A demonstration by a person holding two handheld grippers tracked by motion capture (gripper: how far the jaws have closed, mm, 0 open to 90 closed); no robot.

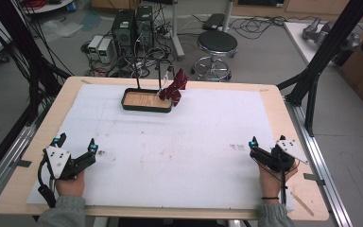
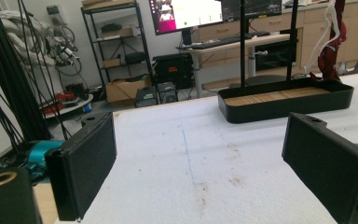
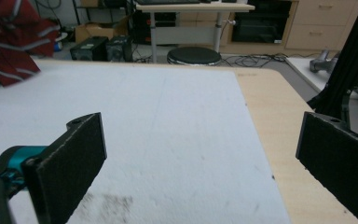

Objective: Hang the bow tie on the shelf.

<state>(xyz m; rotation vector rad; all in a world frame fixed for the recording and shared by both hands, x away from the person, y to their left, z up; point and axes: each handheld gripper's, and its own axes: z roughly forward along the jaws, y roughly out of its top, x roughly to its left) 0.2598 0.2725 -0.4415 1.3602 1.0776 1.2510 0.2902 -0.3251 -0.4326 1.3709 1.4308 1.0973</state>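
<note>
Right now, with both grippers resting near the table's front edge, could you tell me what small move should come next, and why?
Probably reach the right gripper forward toward the red cloth hanging on the stand over the tray. Both it and the left gripper are open, hold nothing and sit far from the cloth, which hangs on the tray's right side.

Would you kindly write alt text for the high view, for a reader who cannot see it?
A person's hands rest an open left gripper and an open right gripper at the near corners of a white-covered table, holding nothing. At the far edge, a dark red cloth hangs from a black stand's tray.
</note>
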